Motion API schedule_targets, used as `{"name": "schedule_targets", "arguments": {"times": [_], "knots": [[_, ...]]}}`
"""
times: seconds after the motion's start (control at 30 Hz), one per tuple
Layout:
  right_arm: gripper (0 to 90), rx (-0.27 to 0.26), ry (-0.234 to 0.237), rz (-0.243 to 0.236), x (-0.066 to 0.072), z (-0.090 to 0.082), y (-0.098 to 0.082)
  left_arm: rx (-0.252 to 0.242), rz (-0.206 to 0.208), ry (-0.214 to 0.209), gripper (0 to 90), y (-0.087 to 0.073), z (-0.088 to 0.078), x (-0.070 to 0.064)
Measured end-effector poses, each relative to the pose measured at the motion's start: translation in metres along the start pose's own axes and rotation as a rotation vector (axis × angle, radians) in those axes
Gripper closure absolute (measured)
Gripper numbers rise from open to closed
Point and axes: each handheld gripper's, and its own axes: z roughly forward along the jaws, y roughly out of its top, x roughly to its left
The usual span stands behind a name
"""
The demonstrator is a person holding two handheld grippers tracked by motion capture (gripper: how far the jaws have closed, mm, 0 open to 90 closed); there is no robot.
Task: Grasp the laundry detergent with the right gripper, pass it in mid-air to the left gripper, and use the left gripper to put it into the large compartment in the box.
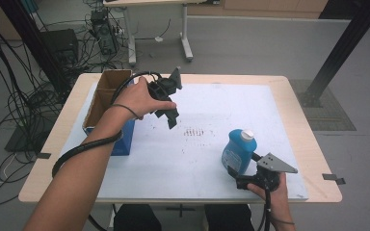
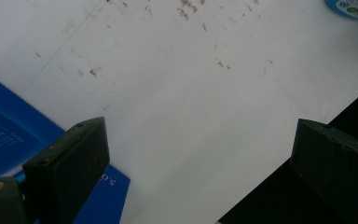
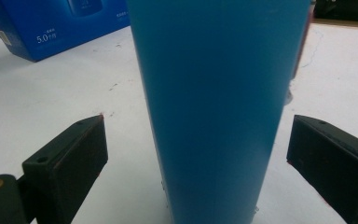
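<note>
While the high view is looking down on the white-topped table (image 1: 197, 159), the left gripper (image 1: 169, 111) is hovering above it beside the open blue cardboard box (image 1: 107, 108), and the right gripper (image 1: 250, 177) is sitting low at the near edge behind the upright blue bottle (image 1: 238, 151). In the left gripper view, its jaws are standing spread over stained white surface, holding nothing, the box at left. In the right gripper view, the jaws are flanking the bottle, spread, not touching it.

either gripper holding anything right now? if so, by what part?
Nothing held. Left gripper is open over the white table mat. Right gripper is open, jaws either side of the upright blue plastic bottle, not touching.
</note>
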Motion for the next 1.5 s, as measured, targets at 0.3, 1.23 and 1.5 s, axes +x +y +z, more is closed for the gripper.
{"name": "schedule_targets", "arguments": {"times": [0.3, 1.23, 1.5], "knots": [[5.6, -0.004, -0.008, -0.001, 0.001, 0.011, -0.001, 0.004, -0.006, -0.001, 4.7, 0.000, 0.002, 0.001], [19.6, -0.010, -0.029, 0.001, 0.005, 0.020, -0.002, -0.005, -0.005, -0.003, 4.8, -0.004, 0.001, 0.003], [27.5, -0.016, -0.049, -0.008, 0.009, 0.020, -0.003, -0.001, -0.005, -0.005, 4.8, -0.004, 0.003, 0.003]]}}
